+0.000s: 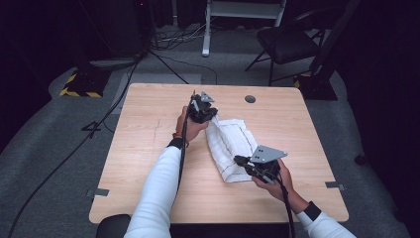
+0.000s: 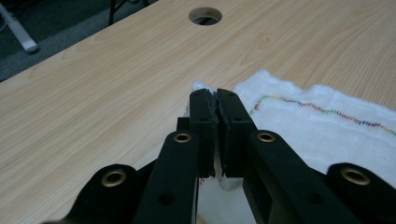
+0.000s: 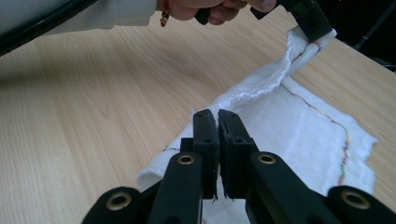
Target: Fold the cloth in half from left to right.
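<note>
One white towel lies on the desk, right of centre. Two claws pinch it: the left claw is clamped on its far corner, lifted slightly, and the right claw is clamped on its near edge. Bare wood lies open toward the desk's left edge.

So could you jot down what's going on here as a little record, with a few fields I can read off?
Setting: light wooden table with a round hole near its far edge
Item handled: white woven cloth with a multicoloured stitched line
Left gripper: shut on the cloth's far corner, lifting it off the table
Right gripper: shut on the cloth's near edge
Cloth state: partly folded, most of it lying on the table
Work shown: folding or moving the cloth with both grippers
</note>
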A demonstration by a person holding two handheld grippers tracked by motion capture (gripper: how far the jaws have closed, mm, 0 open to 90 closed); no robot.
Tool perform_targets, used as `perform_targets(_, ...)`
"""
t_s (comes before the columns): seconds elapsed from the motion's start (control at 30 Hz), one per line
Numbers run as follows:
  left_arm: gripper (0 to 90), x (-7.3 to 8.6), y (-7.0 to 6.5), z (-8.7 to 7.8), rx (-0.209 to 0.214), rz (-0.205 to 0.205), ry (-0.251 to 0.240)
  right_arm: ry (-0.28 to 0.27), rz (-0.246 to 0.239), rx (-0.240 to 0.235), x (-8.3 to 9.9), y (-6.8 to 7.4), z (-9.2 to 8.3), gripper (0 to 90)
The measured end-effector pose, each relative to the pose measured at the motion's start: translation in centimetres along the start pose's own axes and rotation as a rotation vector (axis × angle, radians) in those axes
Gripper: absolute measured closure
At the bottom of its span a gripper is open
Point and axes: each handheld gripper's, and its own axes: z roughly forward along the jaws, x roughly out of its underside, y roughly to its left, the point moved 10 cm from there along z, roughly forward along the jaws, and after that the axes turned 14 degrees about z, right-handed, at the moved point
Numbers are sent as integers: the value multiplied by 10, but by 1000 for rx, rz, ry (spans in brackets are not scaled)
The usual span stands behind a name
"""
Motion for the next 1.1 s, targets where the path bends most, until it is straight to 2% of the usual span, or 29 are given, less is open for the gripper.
perform_targets(0.23,857,-17,-16,18,22,15,-3,17,25,30,14,-17,-14,867)
perform_targets(0.47,857,-34,-31,36,45,58,-6,37,42,57,30,-29,-27,867)
perform_targets(0.7,857,-42,-40,50,65,67,-9,57,66,83,45,-41,-37,867)
perform_targets(1.0,853,-45,-48,67,48,76,19,85,101,116,59,-56,-38,865)
perform_targets(1.07,841,-43,-49,72,27,81,33,99,107,127,63,-59,-37,864)
perform_targets(1.1,795,-43,-49,73,14,74,42,112,107,133,65,-61,-36,860)
